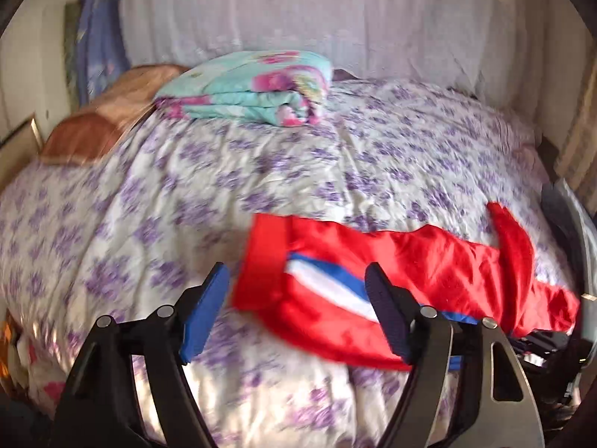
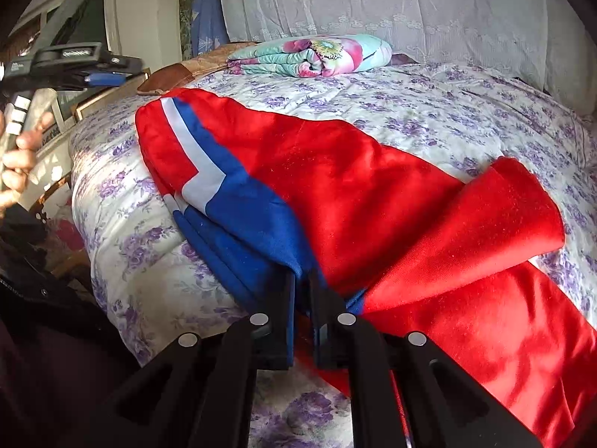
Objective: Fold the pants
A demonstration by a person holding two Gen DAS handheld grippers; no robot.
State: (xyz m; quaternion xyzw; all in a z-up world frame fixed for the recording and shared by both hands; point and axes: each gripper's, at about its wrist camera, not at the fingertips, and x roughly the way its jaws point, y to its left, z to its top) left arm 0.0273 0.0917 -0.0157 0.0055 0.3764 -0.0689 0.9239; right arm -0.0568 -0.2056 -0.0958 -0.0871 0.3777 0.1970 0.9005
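Across the bed [image 2: 466, 112], on its purple-flowered cover, lie the red pants [image 2: 354, 201] with their blue and white stripe, spread lengthwise with the waistband end toward the left of the right wrist view and one red leg end folded up and over near the right side. The right gripper [image 2: 303, 283] points steeply down at the near edge of the pants, its two black fingers [image 2: 280, 321] drawn almost together with a fold of the blue and red cloth pinched between them. The left gripper [image 1: 298, 291] hangs above the bed, tilted downward, its jaws standing wide apart; the blue pad [image 1: 205, 313] on its left finger is clear of the cloth, and the right finger shows in front of the stripe, though whether it touches the cloth cannot be told. Nothing is clamped between these fingers. Seen from the right wrist, the person's hand [image 2: 18, 160] wraps the left gripper's handle at the far left, raised above the bed's edge, a dark sleeve below it. Farther back, a folded flowered blanket [image 1: 253, 89] rests by a brown pillow [image 1: 93, 127] near the white curtain [image 2: 391, 3].
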